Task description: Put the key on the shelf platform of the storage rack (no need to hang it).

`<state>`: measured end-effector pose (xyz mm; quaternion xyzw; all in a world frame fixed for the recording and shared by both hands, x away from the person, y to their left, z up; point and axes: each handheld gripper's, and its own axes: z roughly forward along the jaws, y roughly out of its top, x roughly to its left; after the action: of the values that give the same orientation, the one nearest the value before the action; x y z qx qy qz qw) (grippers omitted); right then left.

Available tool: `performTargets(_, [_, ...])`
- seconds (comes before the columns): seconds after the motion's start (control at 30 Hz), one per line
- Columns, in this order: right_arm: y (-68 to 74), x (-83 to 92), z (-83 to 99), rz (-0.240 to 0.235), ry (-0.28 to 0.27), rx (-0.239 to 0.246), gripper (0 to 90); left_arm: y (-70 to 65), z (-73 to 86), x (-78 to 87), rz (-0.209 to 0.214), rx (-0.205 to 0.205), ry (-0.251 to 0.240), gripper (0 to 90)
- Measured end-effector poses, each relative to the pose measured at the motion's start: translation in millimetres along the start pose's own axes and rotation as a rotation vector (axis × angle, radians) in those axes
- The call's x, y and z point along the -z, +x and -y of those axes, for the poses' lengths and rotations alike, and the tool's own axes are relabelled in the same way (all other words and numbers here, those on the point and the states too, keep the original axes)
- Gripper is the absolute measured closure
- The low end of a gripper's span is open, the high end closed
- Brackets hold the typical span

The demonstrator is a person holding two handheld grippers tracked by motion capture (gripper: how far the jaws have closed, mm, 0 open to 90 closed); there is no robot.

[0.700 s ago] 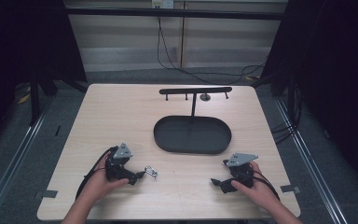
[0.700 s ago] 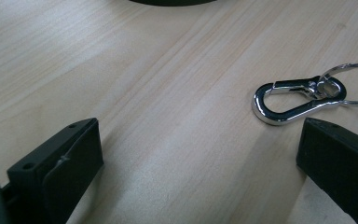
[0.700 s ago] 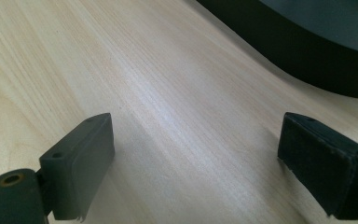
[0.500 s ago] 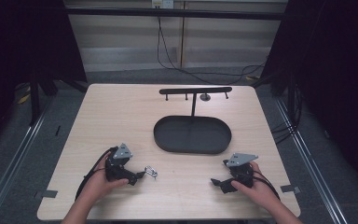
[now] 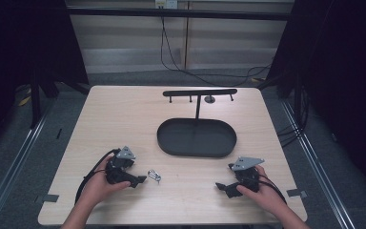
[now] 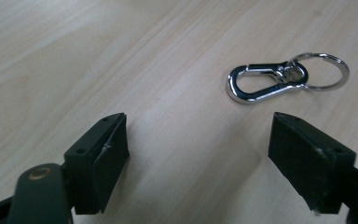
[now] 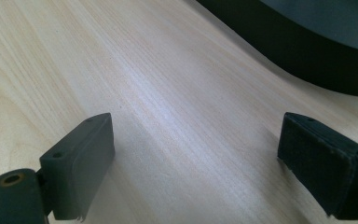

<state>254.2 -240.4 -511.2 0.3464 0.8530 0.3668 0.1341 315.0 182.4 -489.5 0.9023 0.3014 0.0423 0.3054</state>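
A shiny metal carabiner clip with a key ring [image 5: 154, 176] [image 6: 266, 80] lies flat on the wooden table. My left gripper [image 5: 136, 180] [image 6: 200, 163] rests on the table just left of it, jaws wide open, with the clip a short way beyond the fingertips. My right gripper [image 5: 221, 187] [image 7: 205, 168] sits near the front right of the table, open and empty, pointing left. A black oval tray [image 5: 171, 143] [image 7: 307, 60] with an upright T-shaped hanger bar [image 5: 199, 92] stands at the table's middle back.
The wooden table [image 5: 119, 119] ends in dark floor and metal rails on both sides. Cables trail from each gripper toward the front edge. Tape marks sit at the front corners.
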Motion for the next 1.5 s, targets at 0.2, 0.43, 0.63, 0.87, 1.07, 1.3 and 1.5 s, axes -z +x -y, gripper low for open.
performTargets(0.2, [0.1, -0.1, 0.0, 0.000, -0.001, -0.001, 10.3, -3.3, -10.4, 5.2, 0.028, -0.006, 0.078, 25.5])
performTargets(0.43, [0.0, -0.1, 0.0, 0.000, -0.001, 0.000, 10.3, -12.3, -25.6, 4.4, 0.049, -0.027, 0.141, 29.8])
performTargets(0.63, [0.0, 0.0, 0.0, 0.000, -0.001, 0.000, 10.3, -20.4, -35.8, 1.2, 0.065, -0.046, 0.183, 29.7])
performTargets(0.87, [0.4, 0.3, 0.2, 0.003, 0.001, -0.003, 10.3, -23.2, -48.0, -0.2, 0.072, -0.055, 0.199, 29.7])
performTargets(1.07, [0.6, 0.5, 0.3, 0.002, 0.001, -0.003, 10.3, -23.8, -53.5, -3.1, 0.071, -0.066, 0.227, 29.9])
performTargets(1.3, [0.7, 0.5, 0.4, 0.002, 0.001, -0.004, 10.3, -26.1, -58.1, -10.3, 0.082, -0.086, 0.257, 30.5])
performTargets(1.5, [0.8, 0.6, 0.5, 0.001, 0.001, -0.003, 10.3, -29.2, -60.2, -18.0, 0.080, -0.098, 0.285, 32.1])
